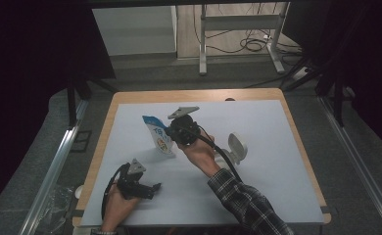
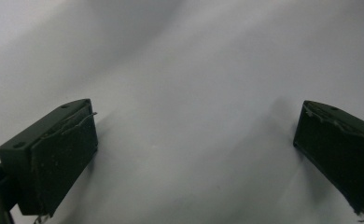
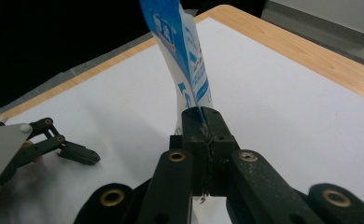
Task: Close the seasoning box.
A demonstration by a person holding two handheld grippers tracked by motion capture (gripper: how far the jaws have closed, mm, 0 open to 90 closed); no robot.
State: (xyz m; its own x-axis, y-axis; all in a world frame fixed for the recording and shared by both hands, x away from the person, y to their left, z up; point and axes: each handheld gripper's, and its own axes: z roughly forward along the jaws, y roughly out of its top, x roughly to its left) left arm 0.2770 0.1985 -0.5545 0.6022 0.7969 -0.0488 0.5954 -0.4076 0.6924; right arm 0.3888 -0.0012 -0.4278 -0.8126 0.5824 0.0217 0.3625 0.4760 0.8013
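A blue and white pouch stands slanted over the middle of the white sheet. My right gripper is shut on the pouch's edge, held from the right side by a hand in a plaid sleeve. In the right gripper view the two pads pinch the lower end of the pouch, which rises away from them. My left gripper lies low at the near left of the sheet, jaws pointing right. Its jaws stand wide open over bare white sheet, nothing between them. It also appears as the left gripper in the right gripper view.
A white round object rests on the sheet just right of the right hand. The wooden table edge frames the sheet. A metal table frame and cables lie on the floor beyond. Crumpled clear plastic sits left of the table.
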